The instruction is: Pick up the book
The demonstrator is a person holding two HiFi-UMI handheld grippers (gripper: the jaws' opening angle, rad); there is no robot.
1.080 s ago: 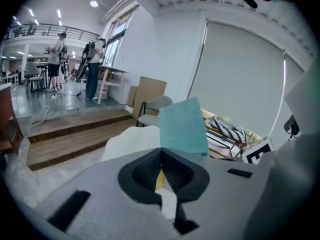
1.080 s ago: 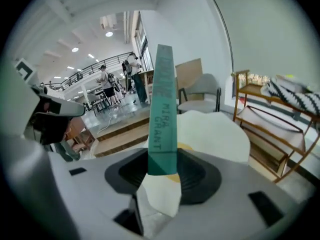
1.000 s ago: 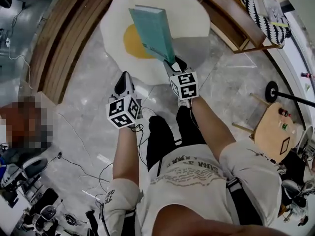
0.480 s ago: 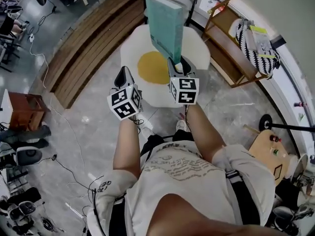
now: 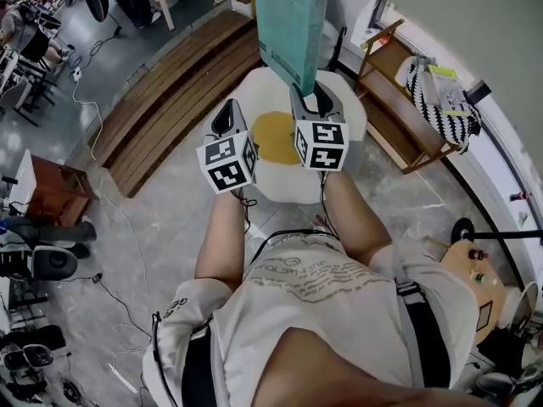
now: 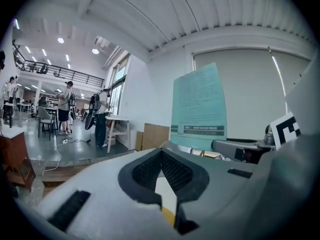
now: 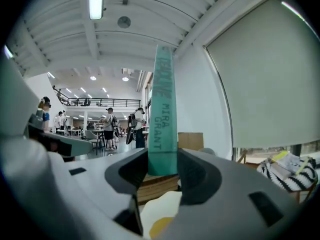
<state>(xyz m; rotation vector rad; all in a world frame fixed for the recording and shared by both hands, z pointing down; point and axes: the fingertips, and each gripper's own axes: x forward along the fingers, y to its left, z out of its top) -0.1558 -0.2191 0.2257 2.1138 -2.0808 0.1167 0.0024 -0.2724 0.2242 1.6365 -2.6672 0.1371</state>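
Observation:
A teal book (image 5: 293, 28) stands upright in the air, its lower edge clamped in my right gripper (image 5: 312, 100), which is shut on it. In the right gripper view its spine (image 7: 163, 119) rises from between the two pads, and my right gripper (image 7: 163, 166) points about level. My left gripper (image 5: 227, 117) hangs just left of it, apart from the book, with its tips together and nothing in them. The left gripper view shows the book's back cover (image 6: 197, 106) to the right of my left gripper (image 6: 160, 156).
Far below lies a fried-egg rug (image 5: 339, 113) on a grey stone floor. A wooden platform (image 5: 170, 100) runs to the left, and a wooden rack (image 5: 399, 117) with a striped bag (image 5: 441, 100) stands to the right. A round stool (image 5: 475, 274) stands lower right. People stand far off (image 7: 109, 126).
Both grippers have risen well above the floor, the right one carrying the book up with it. The book now stands more upright. The left gripper stays shut and empty.

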